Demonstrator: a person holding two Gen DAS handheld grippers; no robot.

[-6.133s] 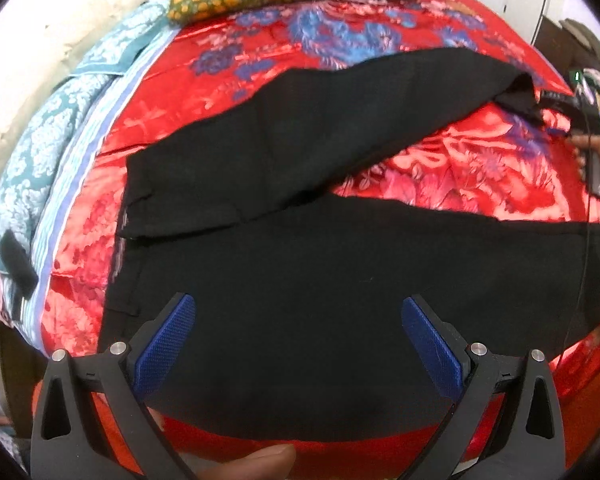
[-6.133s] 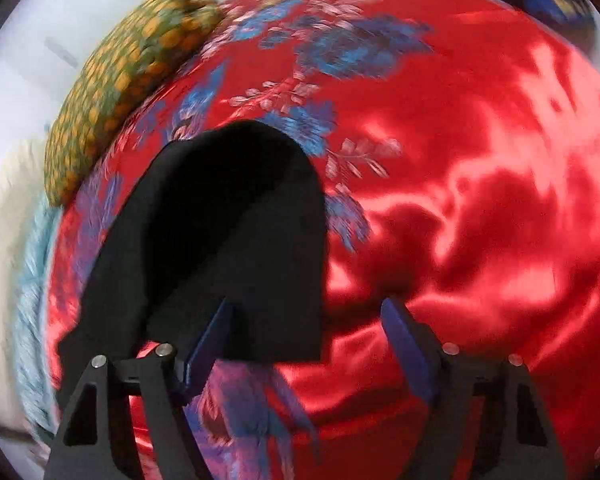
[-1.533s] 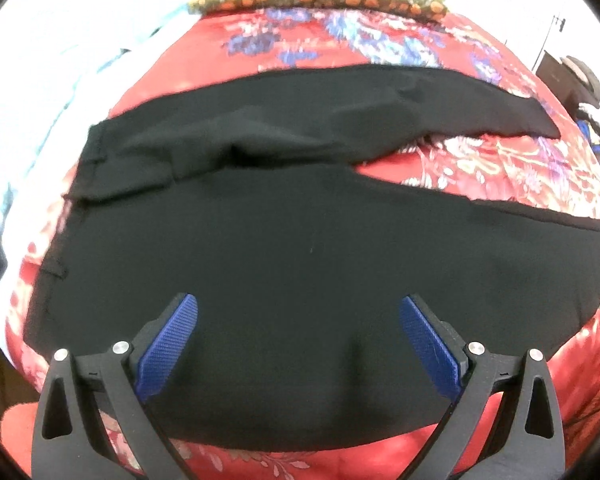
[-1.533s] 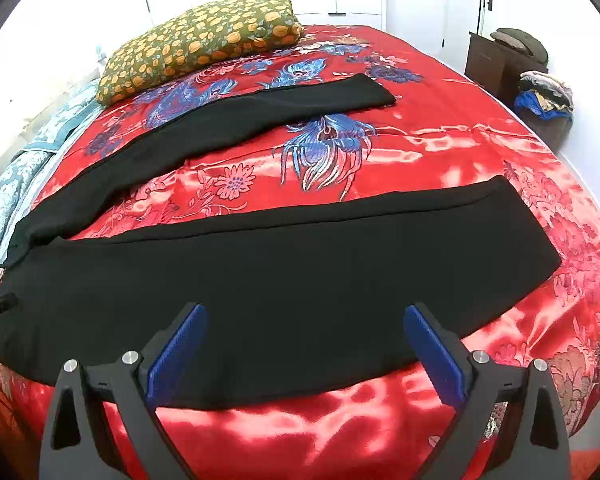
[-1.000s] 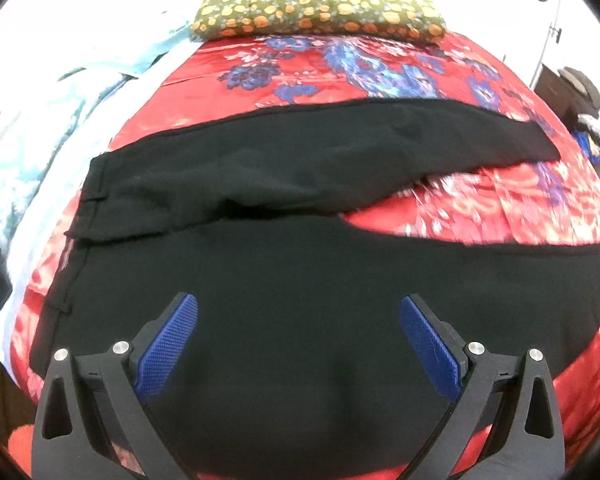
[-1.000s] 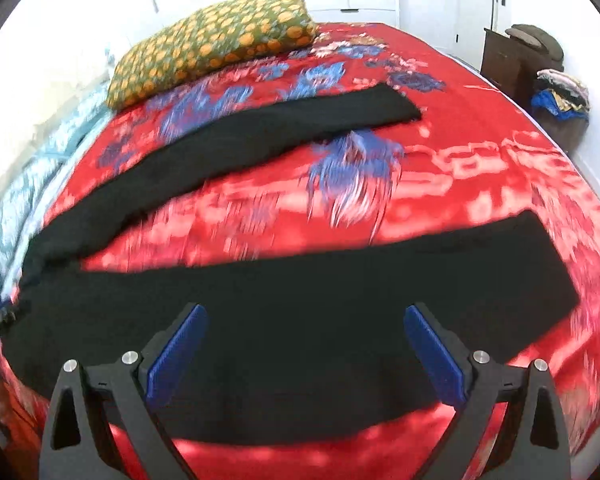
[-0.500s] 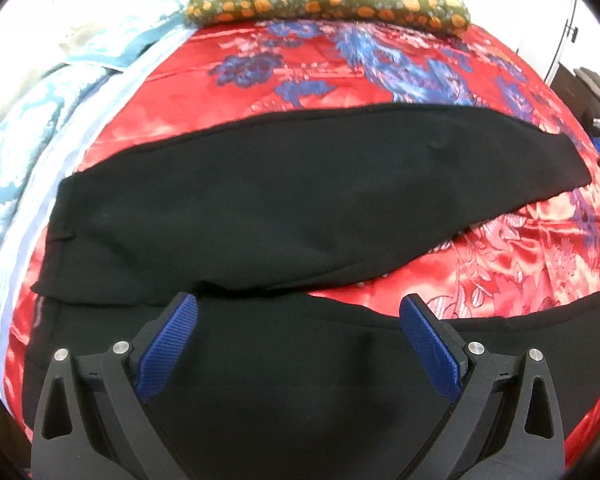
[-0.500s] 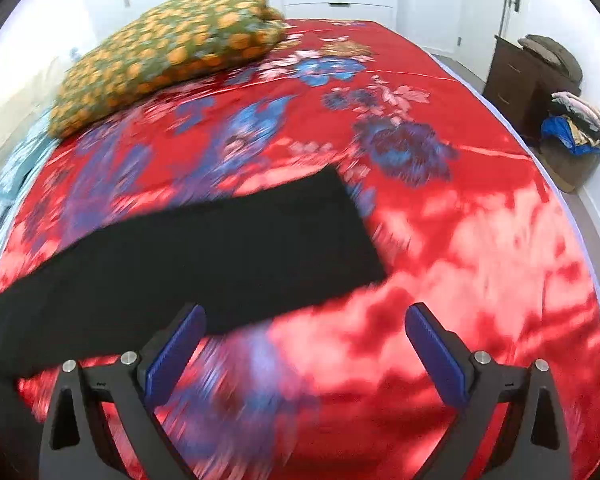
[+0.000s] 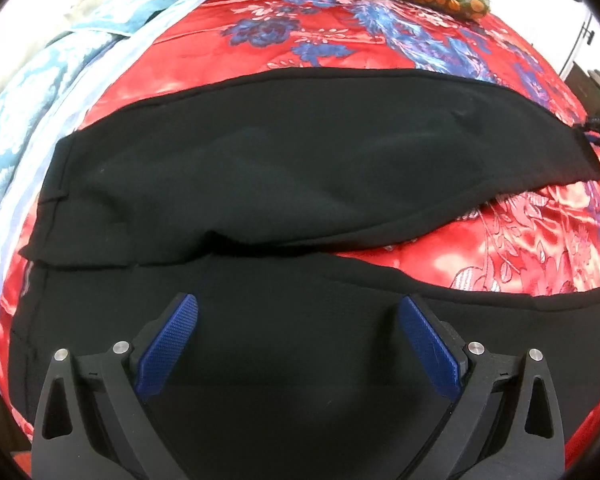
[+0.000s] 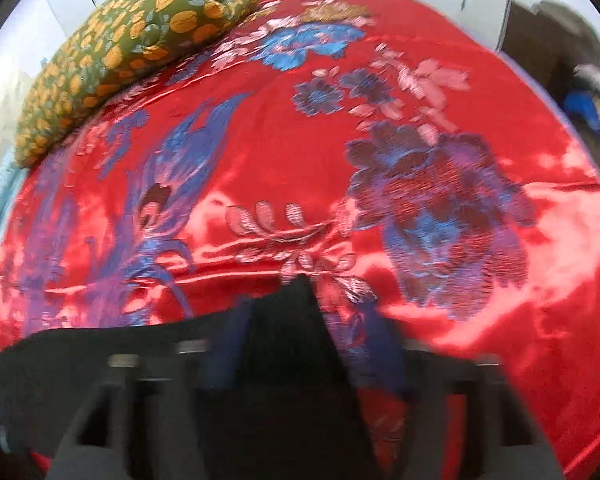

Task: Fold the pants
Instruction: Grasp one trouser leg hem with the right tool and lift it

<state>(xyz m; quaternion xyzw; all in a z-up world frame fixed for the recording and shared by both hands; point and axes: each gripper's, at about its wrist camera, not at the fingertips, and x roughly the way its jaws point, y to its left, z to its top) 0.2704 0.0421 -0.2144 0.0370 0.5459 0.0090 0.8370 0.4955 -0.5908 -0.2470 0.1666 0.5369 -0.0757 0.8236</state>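
Note:
Black pants (image 9: 280, 160) lie spread on a red satin bedspread (image 9: 540, 240), waist at the left, the two legs running right with a wedge of red between them. My left gripper (image 9: 299, 304) is open and hovers over the near leg close to the crotch, holding nothing. In the right wrist view, the blurred right gripper (image 10: 304, 320) has its jaws closing around the cuff end of the far leg (image 10: 100, 360). Black cloth stands between the pads, and a gap still shows beside the right pad. That gripper also shows at the far cuff (image 9: 598, 136).
A green pillow with orange spots (image 10: 132, 40) lies at the head of the bed. A pale blue patterned quilt (image 9: 28, 92) runs along the left side. A dark cabinet (image 10: 552, 36) with piled clothes (image 10: 592, 112) stands beyond the bed's right edge.
The right gripper swept from over the near leg to the far leg's cuff, and its jaws narrowed around the cloth. The left gripper moved forward and lower toward the crotch.

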